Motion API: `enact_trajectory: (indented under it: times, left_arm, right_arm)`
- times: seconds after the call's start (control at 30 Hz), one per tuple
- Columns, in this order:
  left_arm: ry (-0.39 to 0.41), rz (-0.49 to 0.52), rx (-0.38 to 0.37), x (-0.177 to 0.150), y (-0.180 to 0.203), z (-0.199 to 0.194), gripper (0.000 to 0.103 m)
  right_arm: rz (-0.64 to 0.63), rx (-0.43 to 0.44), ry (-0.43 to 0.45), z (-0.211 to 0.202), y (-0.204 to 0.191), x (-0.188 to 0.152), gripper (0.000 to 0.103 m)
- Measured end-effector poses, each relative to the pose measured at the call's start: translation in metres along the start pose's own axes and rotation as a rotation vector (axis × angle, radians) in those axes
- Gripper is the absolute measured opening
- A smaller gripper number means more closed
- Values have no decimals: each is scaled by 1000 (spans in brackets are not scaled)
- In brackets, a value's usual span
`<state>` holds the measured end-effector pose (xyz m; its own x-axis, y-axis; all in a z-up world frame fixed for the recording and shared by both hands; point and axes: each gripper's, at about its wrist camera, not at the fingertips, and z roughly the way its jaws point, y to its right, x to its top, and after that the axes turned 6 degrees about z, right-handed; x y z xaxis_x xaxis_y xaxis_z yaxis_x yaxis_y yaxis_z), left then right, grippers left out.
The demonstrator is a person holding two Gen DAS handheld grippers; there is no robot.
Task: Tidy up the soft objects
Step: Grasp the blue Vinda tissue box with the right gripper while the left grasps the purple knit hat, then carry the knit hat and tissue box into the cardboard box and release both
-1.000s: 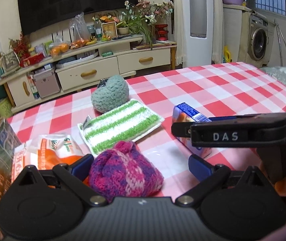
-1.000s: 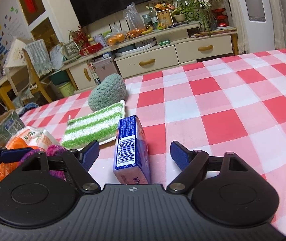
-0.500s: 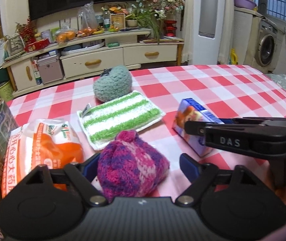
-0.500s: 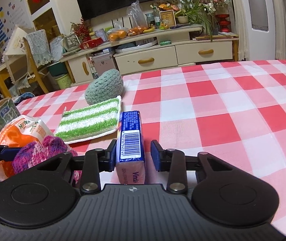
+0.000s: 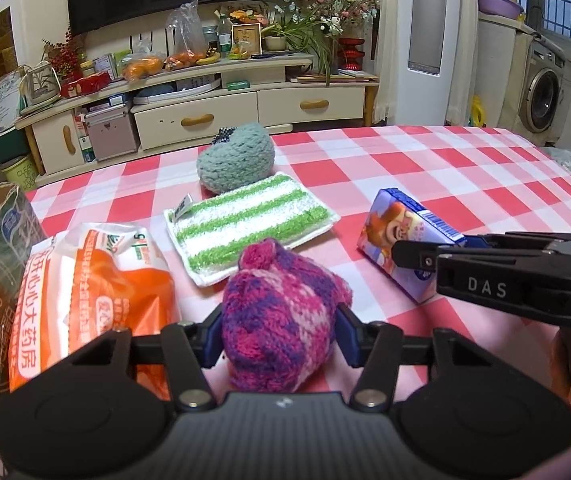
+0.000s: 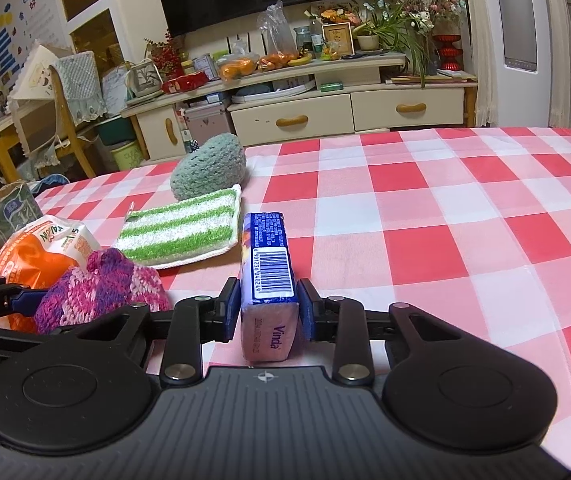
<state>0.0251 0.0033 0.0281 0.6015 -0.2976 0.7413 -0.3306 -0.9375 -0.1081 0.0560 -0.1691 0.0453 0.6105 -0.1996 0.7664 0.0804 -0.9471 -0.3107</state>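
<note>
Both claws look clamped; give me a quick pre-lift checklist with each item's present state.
1. Left claw closing on the pink knitted hat, pads against both sides: ok.
2. Right claw closing on the blue tissue pack, pads pressing: ok.
3. Tissue pack gripped at its near end only, so it may tilt: not ok.
4. Striped cloth lies apart from the hat: ok.
5. Orange bag touching the left claw: cannot tell.
</note>
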Motion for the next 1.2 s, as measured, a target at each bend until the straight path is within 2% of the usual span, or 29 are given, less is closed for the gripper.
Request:
enact_trajectory:
  times: [0.37,0.77,1.2]
  left_arm:
    - [-2,-35,-37,-8,-2,-12,51]
    - [-8,-70,-79,-12,-7,-25,51]
    - [37,-85,-121,-14,-19,-50,51]
  right_arm:
    - [-28,-21,12,-11,2,-9,31]
    - [-55,-65,34,-25,-1,-23,30]
    - [-24,-100,51,-45,-5,-44,30]
